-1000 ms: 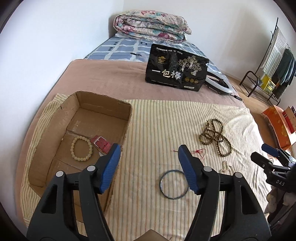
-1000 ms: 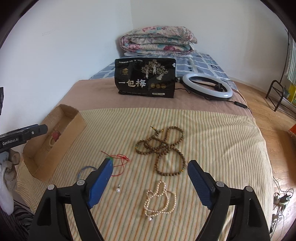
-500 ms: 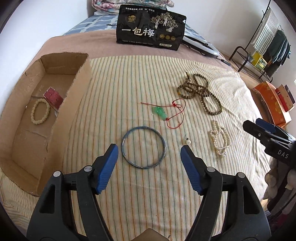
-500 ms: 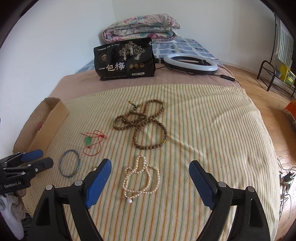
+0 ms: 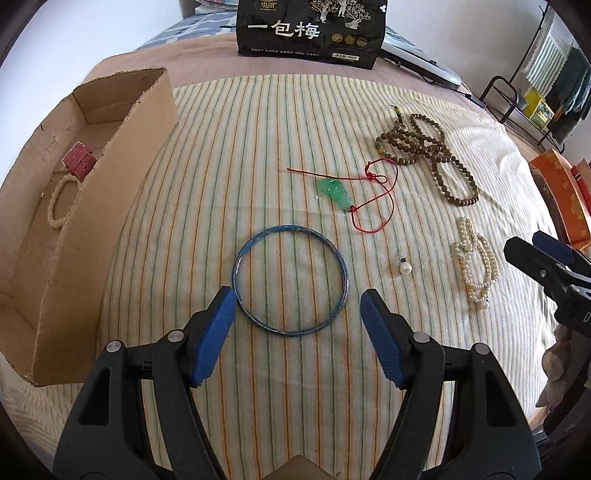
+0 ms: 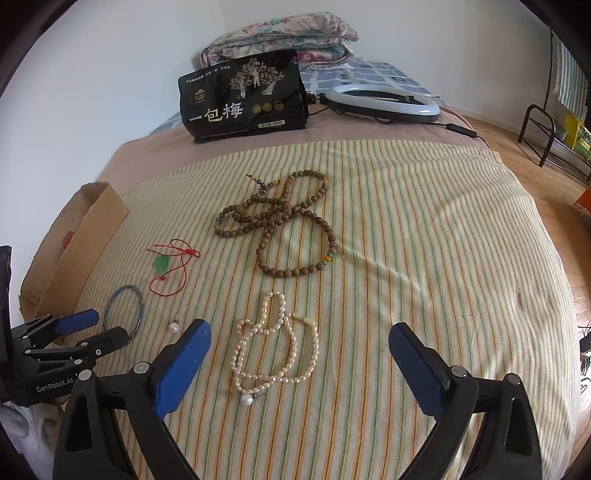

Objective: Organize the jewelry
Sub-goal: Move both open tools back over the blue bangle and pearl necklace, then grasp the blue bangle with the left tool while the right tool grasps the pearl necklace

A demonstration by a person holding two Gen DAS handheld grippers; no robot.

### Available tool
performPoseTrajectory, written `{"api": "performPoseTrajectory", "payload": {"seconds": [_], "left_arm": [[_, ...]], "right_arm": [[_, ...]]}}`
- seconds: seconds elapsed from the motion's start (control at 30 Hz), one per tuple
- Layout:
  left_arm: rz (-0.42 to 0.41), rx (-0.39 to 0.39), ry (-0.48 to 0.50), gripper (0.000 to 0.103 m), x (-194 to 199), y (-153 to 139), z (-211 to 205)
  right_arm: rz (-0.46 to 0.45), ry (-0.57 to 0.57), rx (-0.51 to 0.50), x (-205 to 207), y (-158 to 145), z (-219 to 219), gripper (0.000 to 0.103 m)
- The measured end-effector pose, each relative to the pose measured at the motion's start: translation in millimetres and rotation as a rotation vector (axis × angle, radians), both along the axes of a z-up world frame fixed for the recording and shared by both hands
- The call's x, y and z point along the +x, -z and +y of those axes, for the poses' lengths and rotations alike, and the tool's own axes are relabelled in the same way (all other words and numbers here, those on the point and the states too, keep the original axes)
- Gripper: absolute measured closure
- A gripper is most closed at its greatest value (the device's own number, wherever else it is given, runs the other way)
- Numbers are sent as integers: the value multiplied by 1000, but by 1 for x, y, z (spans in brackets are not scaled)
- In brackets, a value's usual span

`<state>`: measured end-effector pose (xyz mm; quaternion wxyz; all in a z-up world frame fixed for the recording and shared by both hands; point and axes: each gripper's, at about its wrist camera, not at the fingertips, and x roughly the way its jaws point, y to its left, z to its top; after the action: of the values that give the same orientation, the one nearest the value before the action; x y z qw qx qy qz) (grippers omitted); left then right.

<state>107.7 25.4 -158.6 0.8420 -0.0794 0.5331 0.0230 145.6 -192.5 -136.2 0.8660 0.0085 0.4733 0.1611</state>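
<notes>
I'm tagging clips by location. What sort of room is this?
Most likely a bedroom: the jewelry lies on a striped cover spread over a bed, a folded quilt sits at the far end, and a clothes rack stands beside it.

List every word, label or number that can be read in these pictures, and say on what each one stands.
"一包梅": large white characters on the black bag.
"GenRobot.AI": white print on the left gripper, seen from the right wrist view.
"D": a cut-off white letter on the right gripper, seen from the left wrist view.
Small print and gold seals on the bag: too small to read.
</notes>
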Motion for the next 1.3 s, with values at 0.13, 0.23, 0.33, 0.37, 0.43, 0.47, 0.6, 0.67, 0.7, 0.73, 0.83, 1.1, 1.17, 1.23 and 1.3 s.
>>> {"api": "performPoseTrajectory", "payload": {"seconds": [0.13, 0.23, 0.33, 0.37, 0.43, 0.47, 0.6, 0.67, 0.7, 0.73, 0.83, 1.1, 1.17, 1.23, 1.3], "left_arm": [[-6, 25, 1, 31, 5, 5, -2], [-7, 50, -1, 31, 9, 7, -2], [16, 39, -15, 26, 12, 12, 3], [17, 31, -21, 26, 12, 13, 5], [11, 33, -20, 24, 12, 14, 6], [11, 36, -16, 23, 12, 15, 6], [7, 32, -16, 23, 13, 16, 7], [8, 25, -24, 23, 15, 17, 7], [8, 23, -26, 23, 15, 17, 8], [10, 21, -26, 23, 16, 17, 8], [11, 13, -30, 23, 17, 17, 9], [12, 11, -34, 28, 17, 16, 10], [13, 10, -34, 28, 18, 16, 9], [12, 12, -34, 28, 18, 16, 9], [12, 10, -37, 29, 18, 16, 10]], "right_arm": [[13, -20, -19, 1, 7, 6, 3], [21, -26, -26, 2, 10, 9, 3], [30, -41, -35, 3, 14, 13, 2], [32, -48, -42, 3, 15, 15, 2], [34, -61, -57, 4, 17, 19, 2], [37, -68, -65, 4, 18, 21, 2], [45, -84, -92, 7, 23, 24, 2], [60, -85, -99, 9, 26, 24, 2], [71, -85, -102, 10, 29, 24, 2], [81, -85, -107, 11, 31, 24, 2], [114, -94, -128, 14, 38, 24, 3], [111, -129, -157, 15, 39, 31, 27], [110, -136, -142, 15, 38, 31, 44], [107, -144, -135, 15, 36, 32, 58], [106, -152, -124, 15, 35, 33, 70]]}}
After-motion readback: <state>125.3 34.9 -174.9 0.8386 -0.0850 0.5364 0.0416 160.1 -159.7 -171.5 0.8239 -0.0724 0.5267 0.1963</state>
